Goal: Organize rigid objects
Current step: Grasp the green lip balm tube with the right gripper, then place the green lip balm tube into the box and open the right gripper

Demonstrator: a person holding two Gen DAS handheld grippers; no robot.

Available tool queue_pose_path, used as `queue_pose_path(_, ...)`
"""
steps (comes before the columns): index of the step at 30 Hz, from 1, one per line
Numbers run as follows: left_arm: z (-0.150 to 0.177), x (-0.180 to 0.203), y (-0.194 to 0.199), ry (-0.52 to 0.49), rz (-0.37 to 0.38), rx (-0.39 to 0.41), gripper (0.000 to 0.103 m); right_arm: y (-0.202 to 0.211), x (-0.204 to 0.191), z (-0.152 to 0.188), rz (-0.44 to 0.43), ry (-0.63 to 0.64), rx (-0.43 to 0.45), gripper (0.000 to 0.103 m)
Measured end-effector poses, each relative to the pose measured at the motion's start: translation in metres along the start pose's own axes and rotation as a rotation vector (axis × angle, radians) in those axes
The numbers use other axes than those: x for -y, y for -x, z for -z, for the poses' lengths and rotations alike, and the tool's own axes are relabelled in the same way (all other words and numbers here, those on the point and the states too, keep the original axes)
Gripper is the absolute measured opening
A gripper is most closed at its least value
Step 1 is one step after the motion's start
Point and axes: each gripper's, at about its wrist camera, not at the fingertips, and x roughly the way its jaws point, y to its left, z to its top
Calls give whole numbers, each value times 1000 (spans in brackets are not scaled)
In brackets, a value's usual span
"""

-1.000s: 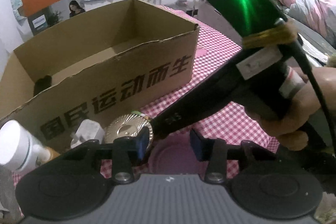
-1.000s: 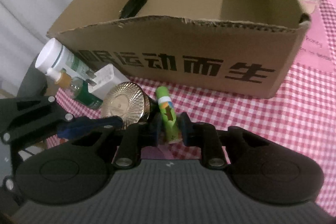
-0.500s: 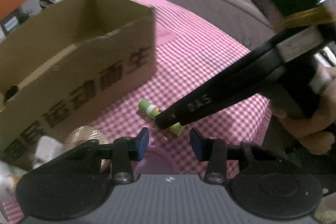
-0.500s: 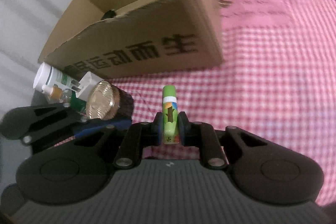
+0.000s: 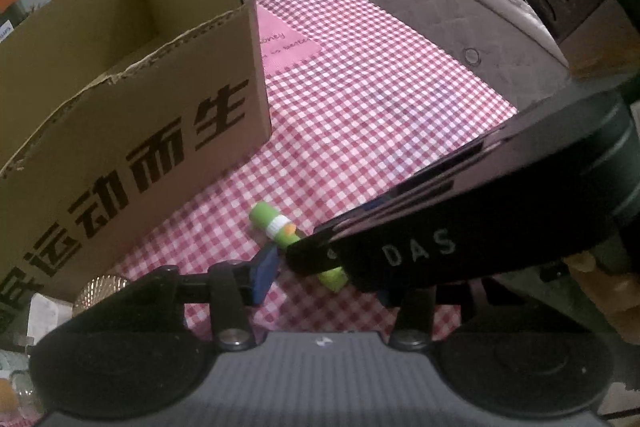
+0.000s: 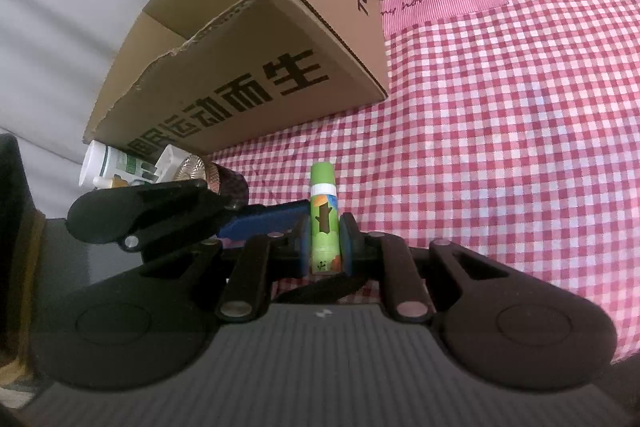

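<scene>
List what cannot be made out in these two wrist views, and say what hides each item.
- Brown cardboard box floor: its own walls hide it, both views.
- Green cylindrical glue stick lower half: right gripper covers it, left view.
- White plastic bottle label: too small, right view.

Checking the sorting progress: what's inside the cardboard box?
Only bare inner walls of the cardboard box show. Its floor is hidden behind the front wall, so the contents cannot be told.

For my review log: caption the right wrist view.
Right gripper shut on green tube beside box.
</scene>
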Motion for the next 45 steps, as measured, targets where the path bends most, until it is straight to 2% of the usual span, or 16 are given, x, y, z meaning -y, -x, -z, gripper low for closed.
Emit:
queue_pose_path(8,-6,7,-1,-6,-7,13,52,17,14,7,-22,-17,30,15)
queue_pose_path(17,-2,15,25,-19,-26,76,52,40,6,24,-44,-36,85,15)
queue_pose_path(25,-1,20,90,-62,-138,213,52,88,-38,25,-86,51,198,15)
queue_pose_path(31,-3,0,136,-44,-240,284,53,102,-88,5,-160,148,248,15)
queue_pose_path(34,-4,-17,151,-15,-281,299,53,95,-114,-12,-185,199,245,15)
queue_pose_path(38,-9,-48,155,39,-309,280,53,76,-140,-38,-218,231,202,15)
queue_pose_path(42,-16,-82,150,90,-301,231,53,42,-159,-72,-249,214,114,15)
queue_pose_path(45,-22,-115,142,144,-260,168,53,12,-167,-97,-250,191,34,15)
